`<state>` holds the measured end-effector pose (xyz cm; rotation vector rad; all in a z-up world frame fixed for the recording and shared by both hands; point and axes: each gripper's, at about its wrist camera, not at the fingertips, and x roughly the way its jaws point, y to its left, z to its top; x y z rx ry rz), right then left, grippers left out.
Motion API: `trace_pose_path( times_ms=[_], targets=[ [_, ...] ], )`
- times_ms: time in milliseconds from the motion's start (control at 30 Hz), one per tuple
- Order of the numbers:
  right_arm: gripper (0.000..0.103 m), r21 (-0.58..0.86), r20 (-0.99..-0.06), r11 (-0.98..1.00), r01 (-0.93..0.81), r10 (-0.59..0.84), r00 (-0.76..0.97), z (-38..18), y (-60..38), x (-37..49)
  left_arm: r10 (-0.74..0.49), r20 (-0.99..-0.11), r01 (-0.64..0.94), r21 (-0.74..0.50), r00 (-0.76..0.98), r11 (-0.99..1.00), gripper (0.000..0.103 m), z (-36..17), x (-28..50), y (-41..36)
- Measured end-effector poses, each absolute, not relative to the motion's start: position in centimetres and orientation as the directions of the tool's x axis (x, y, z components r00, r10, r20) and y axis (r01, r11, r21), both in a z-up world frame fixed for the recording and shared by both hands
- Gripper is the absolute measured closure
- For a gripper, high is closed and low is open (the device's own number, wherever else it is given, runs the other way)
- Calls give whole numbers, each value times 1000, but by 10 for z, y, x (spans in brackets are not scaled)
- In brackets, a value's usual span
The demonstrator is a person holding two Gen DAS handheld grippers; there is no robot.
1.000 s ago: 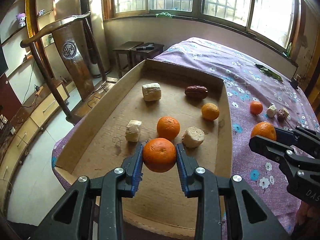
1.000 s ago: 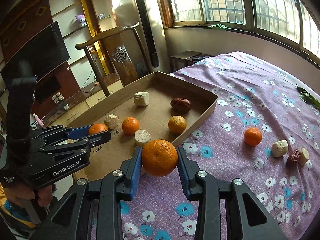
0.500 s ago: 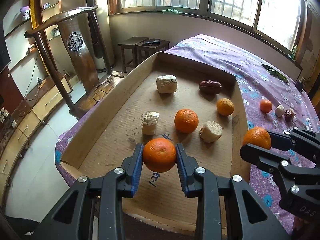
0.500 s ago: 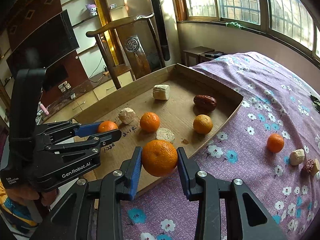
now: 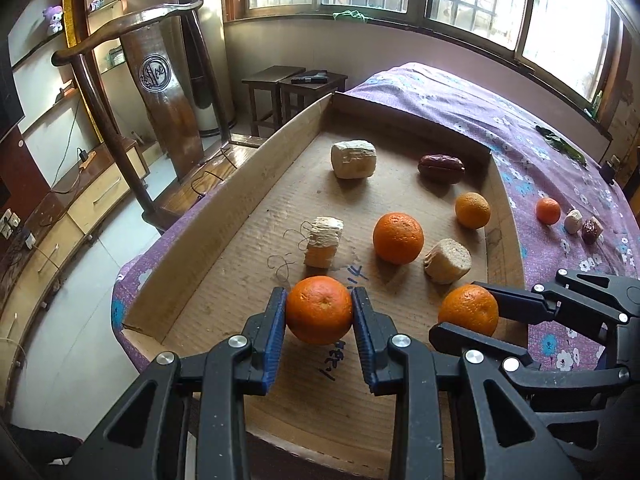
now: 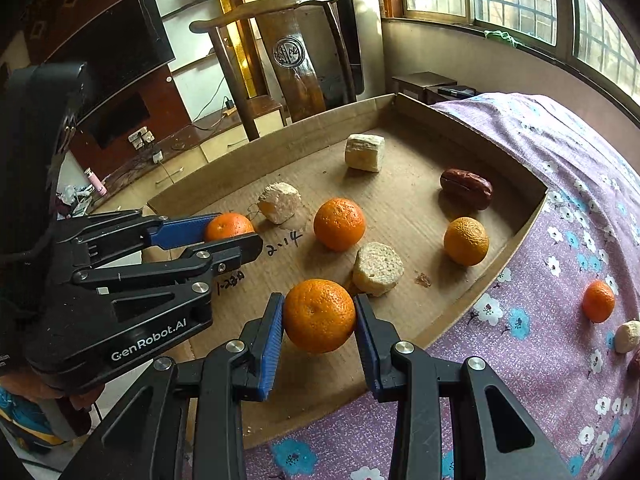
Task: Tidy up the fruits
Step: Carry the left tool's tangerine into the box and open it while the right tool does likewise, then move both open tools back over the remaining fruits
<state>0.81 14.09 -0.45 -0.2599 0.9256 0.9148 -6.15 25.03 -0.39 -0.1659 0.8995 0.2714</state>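
left gripper: clamped on an orange, blue pads pressing both its sides; the fruit sits between the tips, clear of the cardboard.
right gripper: clamped the same way on a second orange, also lifted off the floor of the tray.
below left orange: bare cardboard of the tray, over the pen marks near the front edge; nothing lies straight under it.
below right orange: tray floor just inside the right wall, with the bread chunk close behind it, perhaps touching in this view; I cannot tell.
which way the drop lies: straight down for both. The grippers point steeply down, so lowering along that line should set each fruit on cardboard.
side by side: the two held oranges are near each other, left one toward the tray's middle, right one toward the wall.
nearer hand: both are already over the tray; the right has less room, hemmed by chunk and wall.
already in tray: two oranges, a date, three pale chunks.
outside yet: a small orange and a pale piece on the cloth, on the right hand's side.
risk: round fruit may roll once let go.
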Motion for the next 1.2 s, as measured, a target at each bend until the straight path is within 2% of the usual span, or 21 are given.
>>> trace_pose_path(
  times_ms=[433,533,600,633,767,867,1200],
  targets=[
    [64,93,-804,588,-804,520,287,-10,157,6,199,-797,-333,-3,570,943,71,-9,-58,253],
    [64,119,-797,589,-799,536,277,-8,154,5,205,-799,-343,-3,566,939,70,-9,-58,254],
    [63,122,-791,593,-796,543,283,-5,150,5,212,-796,-351,-1,567,936,53,-8,-58,255],
    [61,118,-785,595,-795,546,292,-3,147,4,217,-788,-357,-4,576,934,41,-6,-59,256],
    [56,146,-760,609,-780,573,306,7,134,3,235,-766,-372,-6,598,928,28,3,-62,256],
    [55,146,-746,619,-771,582,326,13,125,3,243,-756,-377,-5,608,926,25,9,-63,253],
    [44,159,-703,702,-694,574,419,31,75,5,239,-722,-349,-3,649,937,20,23,-57,222]
  ],
)
